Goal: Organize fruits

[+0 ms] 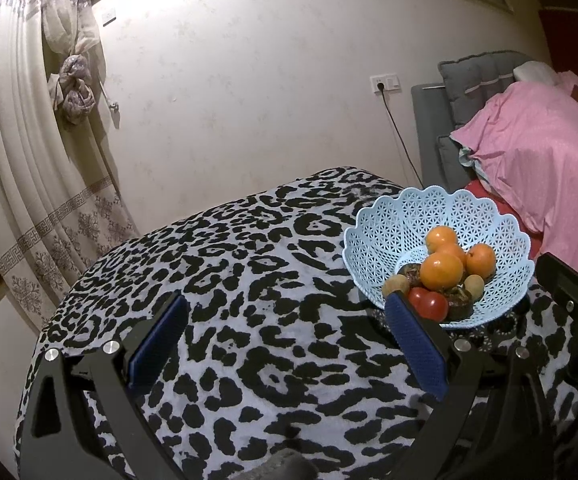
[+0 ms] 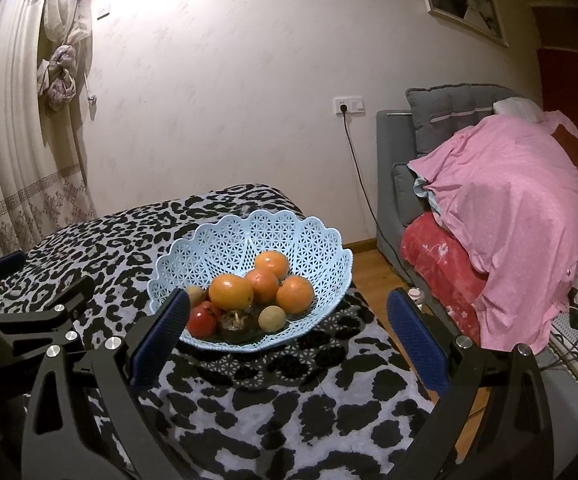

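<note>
While my left gripper [image 1: 285, 344] and right gripper [image 2: 289, 344] hang empty above the leopard-print cloth [image 1: 229, 264], jaws spread wide, the pale blue perforated plastic basket [image 2: 225, 240] sits just ahead of my right fingers and off to the right of my left. It holds round orange fruits [image 2: 231, 292], a glossy red tomato-like fruit [image 2: 202, 322], two small tan fruits [image 2: 272, 317] and dark ones. Nothing lies loose on the cloth, so the gathering looks largely finished.
</note>
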### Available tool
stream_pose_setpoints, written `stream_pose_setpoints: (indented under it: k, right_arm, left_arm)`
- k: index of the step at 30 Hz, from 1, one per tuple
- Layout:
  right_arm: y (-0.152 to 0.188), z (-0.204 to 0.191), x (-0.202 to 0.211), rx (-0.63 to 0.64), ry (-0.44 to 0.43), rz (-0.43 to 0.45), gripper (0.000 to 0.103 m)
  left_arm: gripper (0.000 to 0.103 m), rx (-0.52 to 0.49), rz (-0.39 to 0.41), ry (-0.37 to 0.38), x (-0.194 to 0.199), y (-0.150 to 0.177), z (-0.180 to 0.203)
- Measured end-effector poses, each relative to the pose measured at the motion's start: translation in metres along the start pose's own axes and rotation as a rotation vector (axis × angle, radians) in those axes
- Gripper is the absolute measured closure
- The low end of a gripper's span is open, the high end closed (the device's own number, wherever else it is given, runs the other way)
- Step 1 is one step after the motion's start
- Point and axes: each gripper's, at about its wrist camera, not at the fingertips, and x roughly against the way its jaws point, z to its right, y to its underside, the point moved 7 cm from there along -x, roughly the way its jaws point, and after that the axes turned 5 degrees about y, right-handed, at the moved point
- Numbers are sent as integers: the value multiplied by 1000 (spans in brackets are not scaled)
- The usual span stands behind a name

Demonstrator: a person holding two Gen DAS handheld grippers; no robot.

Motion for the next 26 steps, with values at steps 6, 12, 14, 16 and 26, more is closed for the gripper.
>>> stream_pose_setpoints:
  k: [6, 12, 14, 16, 26]
  right_arm:
    - [3, -4, -3, 9, -4, -9, 3]
    - [6, -9, -4, 22, -11, -16, 3]
    - [7, -10, -4, 24, -13, -19, 3]
    - [8, -11, -4, 27, -17, -22, 3]
    - [27, -46, -4, 69, -95, -83, 3]
  left_arm:
    - [5, -2, 0, 2, 0, 0, 1]
    - [5, -6, 2, 7, 1, 2, 1]
    - [5, -8, 0, 11, 2, 3, 1]
    - [5, -11, -7, 11, 3, 6, -1]
    - [5, 91, -197, -31, -15, 63, -46]
